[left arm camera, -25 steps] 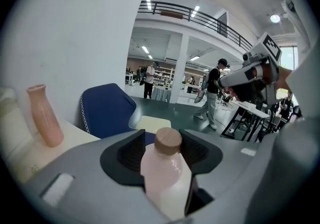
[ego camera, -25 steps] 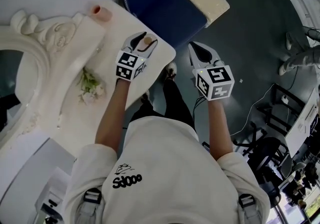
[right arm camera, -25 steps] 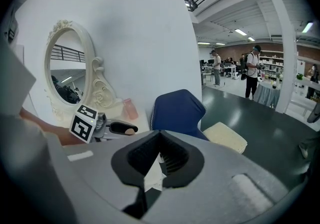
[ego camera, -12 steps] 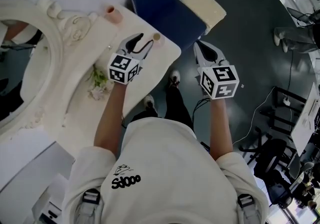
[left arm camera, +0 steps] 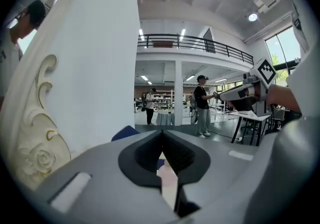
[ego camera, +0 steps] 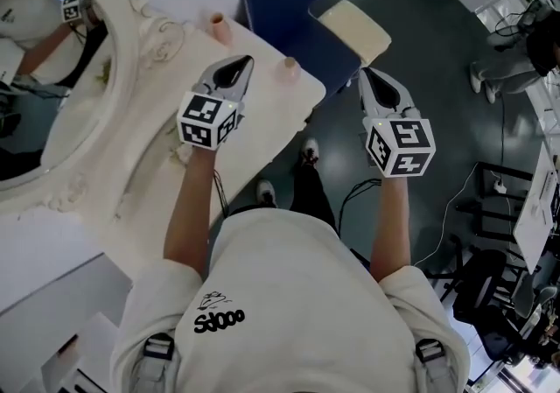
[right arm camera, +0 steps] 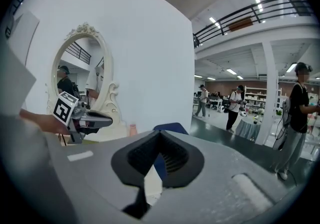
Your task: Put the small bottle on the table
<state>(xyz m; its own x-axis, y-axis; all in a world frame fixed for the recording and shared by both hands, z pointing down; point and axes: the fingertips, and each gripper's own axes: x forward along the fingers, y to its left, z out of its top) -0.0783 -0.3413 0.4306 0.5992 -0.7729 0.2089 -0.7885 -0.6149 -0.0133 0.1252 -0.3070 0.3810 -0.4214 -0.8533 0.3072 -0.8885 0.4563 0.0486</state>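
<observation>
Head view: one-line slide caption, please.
The small bottle stands on the white table; left gripper, shut and empty, beside it; right gripper over the floor.

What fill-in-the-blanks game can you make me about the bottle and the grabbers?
The chair beside the table is ____.
The left gripper's fingers are ____, with nothing between them.
The small bottle stands on the table, to the ____ of the left gripper.
Missing words: blue, shut, right.
</observation>
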